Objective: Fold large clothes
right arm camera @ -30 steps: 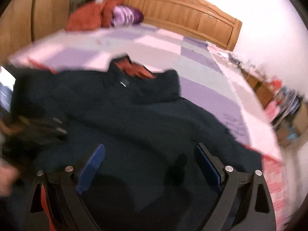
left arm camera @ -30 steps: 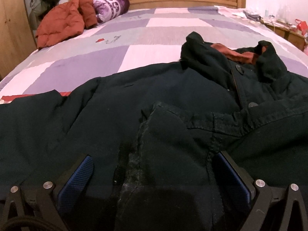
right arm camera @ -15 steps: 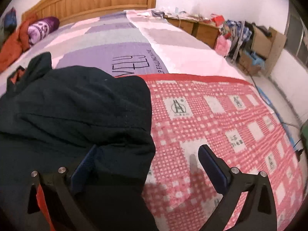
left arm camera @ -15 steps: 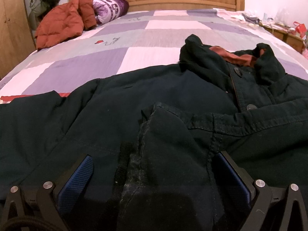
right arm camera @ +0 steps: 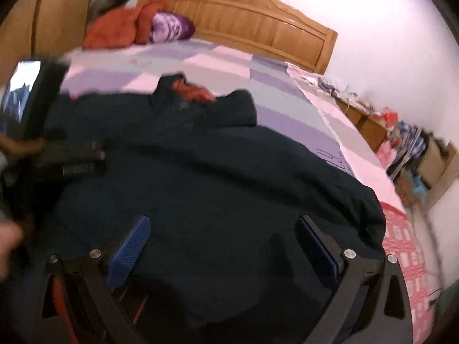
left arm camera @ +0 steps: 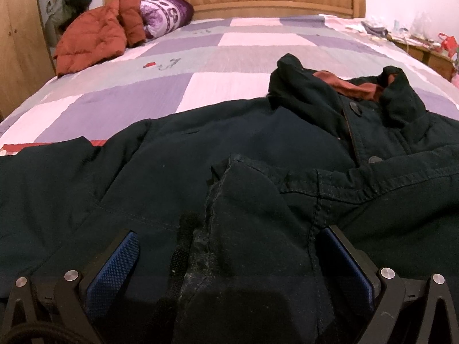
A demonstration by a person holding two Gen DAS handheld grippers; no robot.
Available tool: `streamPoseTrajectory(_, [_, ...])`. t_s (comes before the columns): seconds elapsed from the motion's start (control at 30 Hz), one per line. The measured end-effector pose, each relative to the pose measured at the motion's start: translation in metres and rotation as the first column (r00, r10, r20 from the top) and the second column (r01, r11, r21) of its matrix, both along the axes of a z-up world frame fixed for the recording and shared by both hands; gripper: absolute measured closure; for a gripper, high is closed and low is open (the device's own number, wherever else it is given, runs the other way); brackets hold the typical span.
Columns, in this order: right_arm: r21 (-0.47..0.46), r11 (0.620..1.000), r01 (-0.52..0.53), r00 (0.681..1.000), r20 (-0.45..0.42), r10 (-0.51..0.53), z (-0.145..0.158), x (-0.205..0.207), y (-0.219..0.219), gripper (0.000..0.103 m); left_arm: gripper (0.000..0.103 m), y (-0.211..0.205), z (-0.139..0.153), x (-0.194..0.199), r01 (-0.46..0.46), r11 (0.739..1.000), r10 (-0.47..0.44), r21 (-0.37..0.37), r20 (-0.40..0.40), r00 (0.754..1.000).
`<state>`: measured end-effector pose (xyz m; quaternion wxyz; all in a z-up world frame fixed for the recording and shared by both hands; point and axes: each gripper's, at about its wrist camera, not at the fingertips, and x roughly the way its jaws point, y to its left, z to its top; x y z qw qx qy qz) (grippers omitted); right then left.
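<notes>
The right gripper (right arm camera: 222, 253) swings back over the dark jacket (right arm camera: 200, 177), jaws spread; the left gripper (left arm camera: 226, 261), also wide, straddles a cuff (left arm camera: 249, 200) that may slip.

Your bed (left arm camera: 243, 91) carries the dark jacket (left arm camera: 200, 172) up front, an orange coat (left arm camera: 91, 40) and purple pillow (left arm camera: 166, 14) by the headboard.

Black jaws, blue ribbed pads (left arm camera: 113, 269)
</notes>
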<state>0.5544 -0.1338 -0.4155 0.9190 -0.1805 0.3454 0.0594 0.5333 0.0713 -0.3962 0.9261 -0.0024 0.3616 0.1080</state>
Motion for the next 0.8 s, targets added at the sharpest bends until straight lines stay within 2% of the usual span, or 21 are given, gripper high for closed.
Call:
streamPoseTrajectory(0.07, [0.059,0.977,0.205,0.978,-0.043,-0.203,-0.004,0.011,-0.061,0.001,0.0,0.0,0.0,-0.001,0.002,1.0,-0.002,-0.002,0.003,1.0])
streamPoseTrajectory(0.13, [0.087,0.929,0.361,0.932,-0.056,-0.357,-0.006,0.014,-0.108,0.0,0.0,0.0,0.001,-0.001,0.003,1.0,-0.003,-0.004,0.007,1.0])
streamPoseTrajectory(0.17, [0.125,0.885,0.449,0.893,-0.073,-0.443,-0.008,0.012,-0.14,0.0,0.0,-0.001,0.001,-0.001,0.005,1.0,-0.005,-0.004,0.008,1.0])
streamPoseTrajectory(0.2, [0.179,0.86,0.479,0.878,-0.098,-0.469,-0.013,0.007,-0.159,0.0,0.0,-0.001,0.001,-0.002,0.007,1.0,-0.007,-0.002,0.009,1.0])
streamPoseTrajectory(0.23, [0.273,0.831,0.484,0.875,-0.166,-0.455,-0.023,0.008,-0.177,0.0,0.0,-0.001,0.001,-0.002,0.007,1.0,-0.007,0.0,0.008,1.0])
streamPoseTrajectory(0.27, [0.28,0.829,0.483,0.875,-0.183,-0.448,-0.029,0.01,-0.179,0.0,0.0,-0.001,0.001,-0.002,0.007,1.0,-0.007,-0.001,0.007,1.0])
streamPoseTrajectory(0.37, [0.216,0.85,0.48,0.877,-0.139,-0.46,-0.031,0.012,-0.168,0.0,0.0,-0.001,0.001,-0.001,0.007,1.0,-0.007,-0.002,0.001,1.0])
streamPoseTrajectory(0.5, [0.256,0.841,0.476,0.879,-0.167,-0.446,-0.036,0.017,-0.177,0.0,0.0,0.0,0.001,0.002,0.012,1.0,-0.012,-0.015,-0.017,1.0])
streamPoseTrajectory(0.57, [0.242,0.846,0.475,0.879,-0.161,-0.448,-0.04,0.019,-0.17,0.0,0.0,0.004,0.0,0.005,0.021,0.999,-0.023,-0.048,-0.04,0.999])
streamPoseTrajectory(0.67, [0.238,0.848,0.475,0.88,-0.154,-0.449,-0.039,0.021,-0.165,0.0,0.0,0.019,0.001,0.01,0.042,0.985,-0.06,-0.169,-0.105,0.993])
streamPoseTrajectory(0.73, [0.244,0.846,0.474,0.88,-0.157,-0.448,-0.04,0.019,-0.166,0.0,0.0,0.024,0.007,0.003,0.058,0.98,-0.085,-0.191,-0.134,0.987])
streamPoseTrajectory(0.8, [0.247,0.845,0.474,0.88,-0.158,-0.448,-0.041,0.019,-0.166,0.0,0.0,0.031,0.019,-0.018,0.074,0.982,-0.096,-0.174,-0.117,0.988])
